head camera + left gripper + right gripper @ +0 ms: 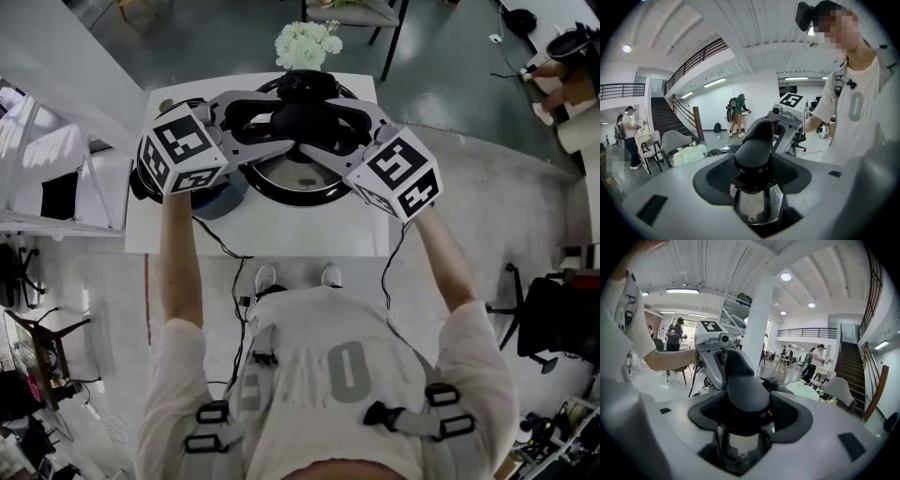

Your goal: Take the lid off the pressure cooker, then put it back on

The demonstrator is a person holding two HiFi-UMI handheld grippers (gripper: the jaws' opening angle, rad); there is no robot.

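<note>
The pressure cooker point(281, 192) stands on the white table point(187, 234); its round black rim shows beneath both grippers. The lid's long black handle point(302, 120) runs between them, with shiny steel under it point(754, 206). My left gripper point(274, 122) comes in from the left and is shut on the handle point(754, 154). My right gripper point(330, 127) grips the same handle point(746, 392) from the opposite side. The jaws hide most of the lid, so I cannot tell whether it rests on the pot or hangs just above it. A black valve knob point(769, 382) shows beyond the handle.
White flowers point(307, 42) stand at the table's far edge. A blue-grey round object point(223, 197) sits left of the cooker. A chair point(361, 14) stands behind the table. White shelving point(56, 187) is at the left, and several people stand far off.
</note>
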